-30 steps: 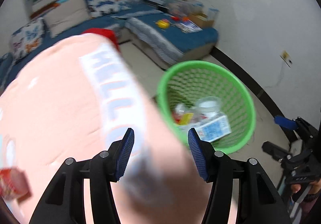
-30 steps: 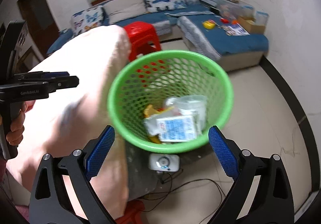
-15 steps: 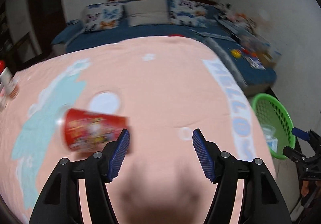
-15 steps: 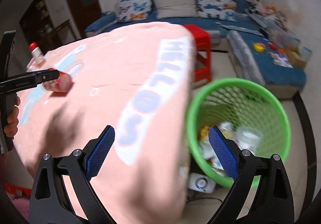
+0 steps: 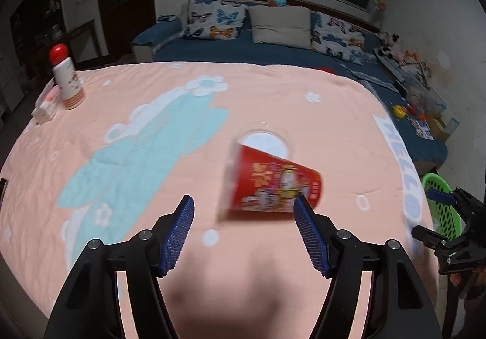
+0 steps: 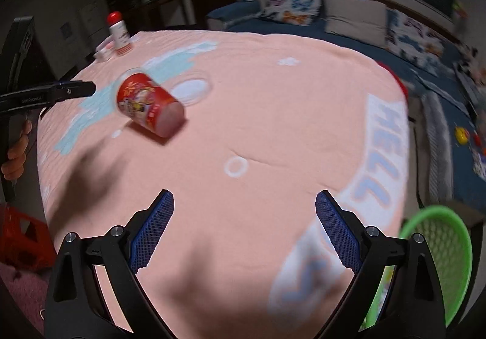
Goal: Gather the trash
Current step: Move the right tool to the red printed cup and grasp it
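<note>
A red printed paper cup (image 5: 273, 184) lies on its side on the pink tablecloth (image 5: 152, 156); it also shows in the right wrist view (image 6: 148, 109). My left gripper (image 5: 243, 217) is open and empty, just in front of the cup, whose base is near the right fingertip. My right gripper (image 6: 244, 214) is open and empty over the table's near right part, well right of the cup. The green mesh trash basket (image 6: 434, 254) stands on the floor beside the table's right edge, also seen in the left wrist view (image 5: 440, 205).
A white bottle with a red cap (image 5: 66, 77) and a small white box (image 5: 45, 108) stand at the table's far left corner. A clear lid ring (image 5: 267, 138) lies behind the cup. A blue sofa (image 5: 273, 44) is beyond the table. A red stool (image 6: 21, 238) is low left.
Both grippers swung away from the basket to face the table. The red cup now sits right of centre before my left gripper, closer than half a second ago.
</note>
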Available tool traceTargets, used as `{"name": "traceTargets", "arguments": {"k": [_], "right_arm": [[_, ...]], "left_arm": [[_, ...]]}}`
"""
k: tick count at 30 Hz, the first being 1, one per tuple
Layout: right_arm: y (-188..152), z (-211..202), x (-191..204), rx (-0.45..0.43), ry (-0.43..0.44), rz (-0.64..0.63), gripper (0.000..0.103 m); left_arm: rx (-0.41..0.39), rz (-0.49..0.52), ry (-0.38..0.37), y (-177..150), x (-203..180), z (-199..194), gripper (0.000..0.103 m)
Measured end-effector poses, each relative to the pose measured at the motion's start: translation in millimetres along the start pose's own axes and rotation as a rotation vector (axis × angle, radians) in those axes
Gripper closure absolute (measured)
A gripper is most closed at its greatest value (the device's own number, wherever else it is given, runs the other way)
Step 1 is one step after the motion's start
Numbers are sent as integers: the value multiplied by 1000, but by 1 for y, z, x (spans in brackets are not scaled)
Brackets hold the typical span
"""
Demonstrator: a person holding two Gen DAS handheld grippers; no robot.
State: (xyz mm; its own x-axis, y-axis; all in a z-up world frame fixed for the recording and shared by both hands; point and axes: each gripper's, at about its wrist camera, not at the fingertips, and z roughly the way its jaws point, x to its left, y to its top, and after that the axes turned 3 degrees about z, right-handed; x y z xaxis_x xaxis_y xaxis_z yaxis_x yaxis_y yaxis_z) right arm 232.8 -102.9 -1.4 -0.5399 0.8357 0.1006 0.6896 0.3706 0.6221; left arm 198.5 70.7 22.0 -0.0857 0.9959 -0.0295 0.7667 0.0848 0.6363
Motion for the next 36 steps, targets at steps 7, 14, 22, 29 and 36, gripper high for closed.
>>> {"name": "traceTargets", "arguments": {"k": [7, 14, 22, 29, 36], "right_arm": [[38, 37, 44, 26, 97, -173, 9], [68, 63, 85, 37, 152, -331, 9], [90, 103, 122, 94, 172, -506, 9], [100, 136, 144, 128, 169, -605, 9], [97, 161, 155, 152, 138, -681, 9]], "left_arm": [[3, -47, 27, -9, 34, -6, 34], [13, -66, 48, -14, 57, -2, 31], [40, -107, 63, -20, 88, 11, 30], [59, -131, 67, -23, 107, 22, 29], [77, -151, 71, -26, 118, 33, 29]]}}
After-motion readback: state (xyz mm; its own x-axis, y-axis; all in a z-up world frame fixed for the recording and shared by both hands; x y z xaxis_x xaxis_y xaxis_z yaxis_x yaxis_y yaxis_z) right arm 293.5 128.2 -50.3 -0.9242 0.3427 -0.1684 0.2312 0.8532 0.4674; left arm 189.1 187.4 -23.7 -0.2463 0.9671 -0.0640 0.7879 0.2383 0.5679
